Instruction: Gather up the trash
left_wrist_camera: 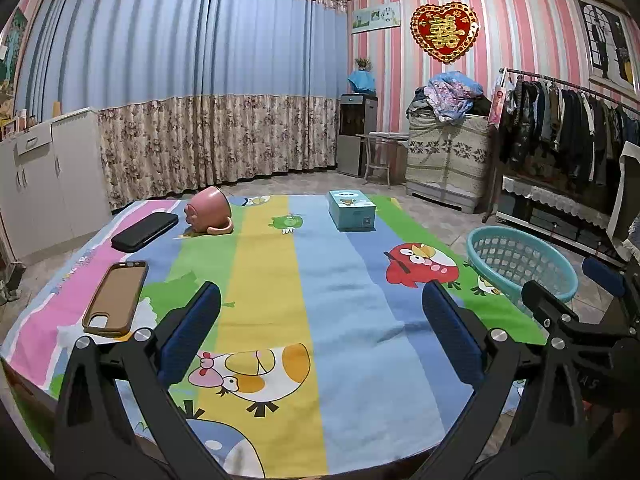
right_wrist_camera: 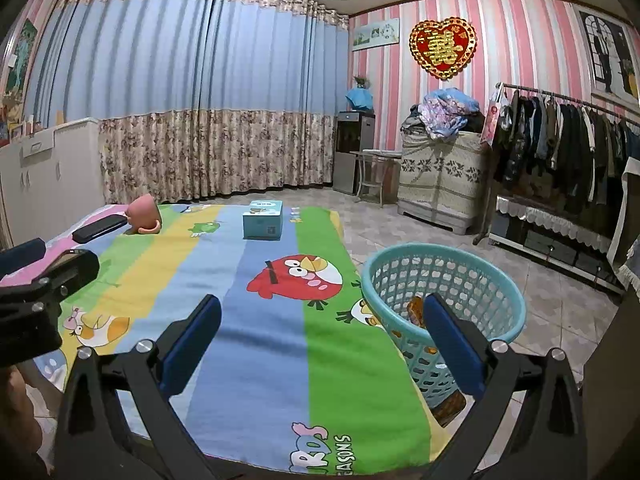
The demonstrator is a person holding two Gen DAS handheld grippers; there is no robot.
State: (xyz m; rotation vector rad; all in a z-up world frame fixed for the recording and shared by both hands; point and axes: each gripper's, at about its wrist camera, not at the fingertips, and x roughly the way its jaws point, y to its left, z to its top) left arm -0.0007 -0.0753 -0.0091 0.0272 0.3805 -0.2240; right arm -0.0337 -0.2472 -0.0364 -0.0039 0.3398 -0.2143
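A teal plastic basket [right_wrist_camera: 444,280] stands on the floor off the table's right edge, with a brown wrapper [right_wrist_camera: 417,310] lying inside it. The same basket [left_wrist_camera: 520,258] shows at the right of the left wrist view. My left gripper [left_wrist_camera: 320,340] is open above the near middle of the cartoon-print tablecloth [left_wrist_camera: 320,280], nothing between its fingers. My right gripper [right_wrist_camera: 322,344] is open too and empty, hovering over the cloth's near right part with its right finger in front of the basket. The left gripper [right_wrist_camera: 44,272] appears at the left edge of the right wrist view.
On the cloth lie a brown phone case [left_wrist_camera: 116,298], a black case [left_wrist_camera: 145,231], a tipped pink mug [left_wrist_camera: 210,211] and a light blue box [left_wrist_camera: 352,210]. White cabinets stand at the left, a clothes rack [left_wrist_camera: 568,120] at the right.
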